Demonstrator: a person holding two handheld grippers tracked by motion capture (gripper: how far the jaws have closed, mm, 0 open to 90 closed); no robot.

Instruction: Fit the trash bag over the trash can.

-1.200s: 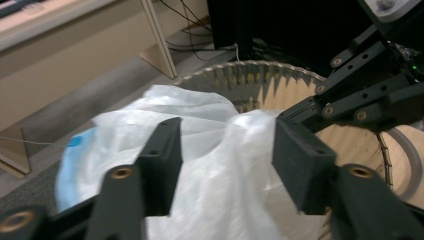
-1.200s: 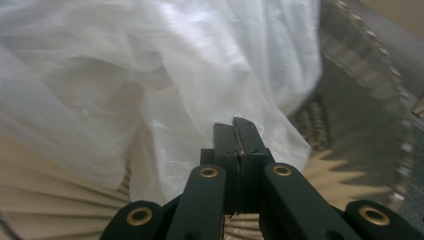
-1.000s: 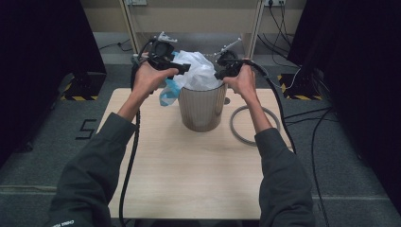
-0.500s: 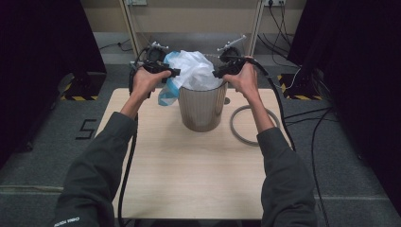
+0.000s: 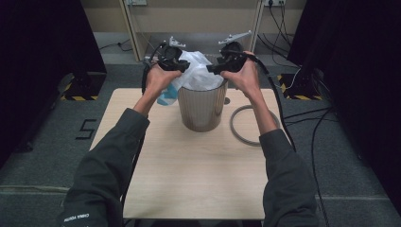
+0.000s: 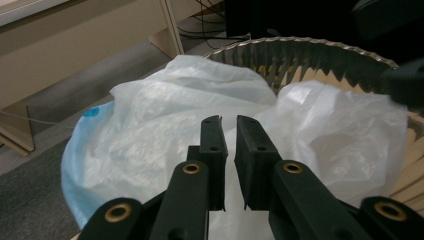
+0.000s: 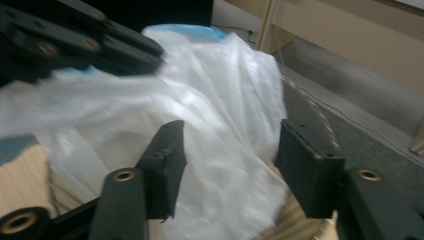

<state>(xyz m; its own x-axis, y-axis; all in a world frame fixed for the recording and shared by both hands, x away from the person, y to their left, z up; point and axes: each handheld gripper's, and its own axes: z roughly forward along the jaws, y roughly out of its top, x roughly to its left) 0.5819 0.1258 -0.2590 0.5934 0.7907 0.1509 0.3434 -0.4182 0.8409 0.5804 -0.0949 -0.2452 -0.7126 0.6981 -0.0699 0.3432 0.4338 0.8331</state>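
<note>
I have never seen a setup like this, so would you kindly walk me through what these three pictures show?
A person stands at a wooden table and works with a hand-held two-jaw gripper in each hand instead of bare fingers. The high view looks down from above the person. The other two pictures come from small cameras riding on the grippers, looking along their black jaws.

On the table stands a round bin with a white plastic bag bunched in its mouth; a grey ring lies beside it.

The left gripper has just been closing, and its jaws are nearly together at the bag; whether they pinch the plastic is unclear. The right gripper has just been opening; its jaws stand apart with the bag between them.
</note>
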